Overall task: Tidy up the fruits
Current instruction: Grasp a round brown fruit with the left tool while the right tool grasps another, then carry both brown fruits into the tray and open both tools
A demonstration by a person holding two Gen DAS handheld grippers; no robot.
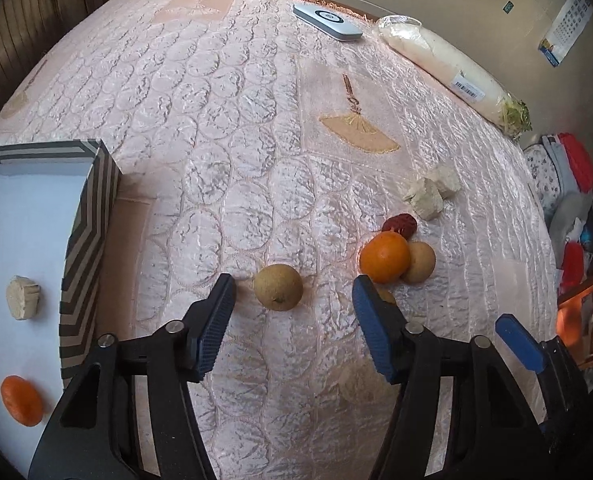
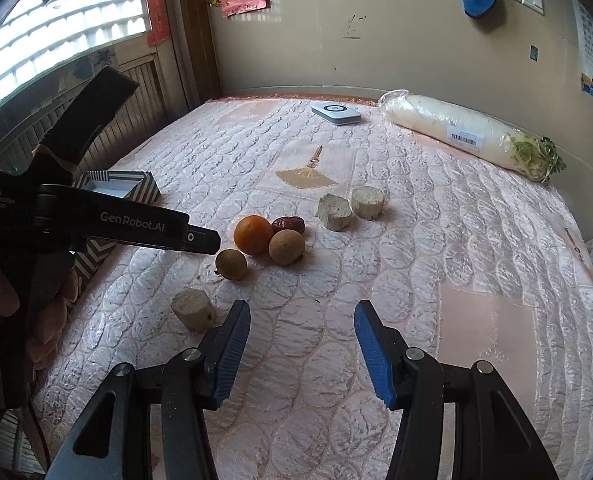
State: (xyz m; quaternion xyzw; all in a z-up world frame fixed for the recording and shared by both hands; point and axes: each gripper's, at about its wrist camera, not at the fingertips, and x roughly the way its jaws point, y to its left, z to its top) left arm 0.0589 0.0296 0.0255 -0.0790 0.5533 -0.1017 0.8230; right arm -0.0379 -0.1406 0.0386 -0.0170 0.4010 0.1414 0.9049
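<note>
In the left wrist view the left tool hangs low over a pink quilted bed, its blue pads standing apart with nothing pressed between them. A small brown round fruit lies on the quilt in the gap between the fingertips, nearer the left pad but touching neither. To the right of centre an orange rests against a second brown fruit, with a dark red date just behind them. Further up and right lie two pale cut chunks.

At the left edge of that frame stands a striped box with a white floor. Inside it are a pale chunk and an orange piece; two more bits at the very edge are cut off by the frame.

In the right wrist view the right tool is held above bare quilt in the lower middle of the frame, half spread and empty. Another pale chunk sits just to the left of its left finger. The black body of the left tool reaches in from the left, its tip beside the nearer brown fruit.

Along the far right edge of the bed lies a wrapped white radish, and near the far edge a flat white device.
</note>
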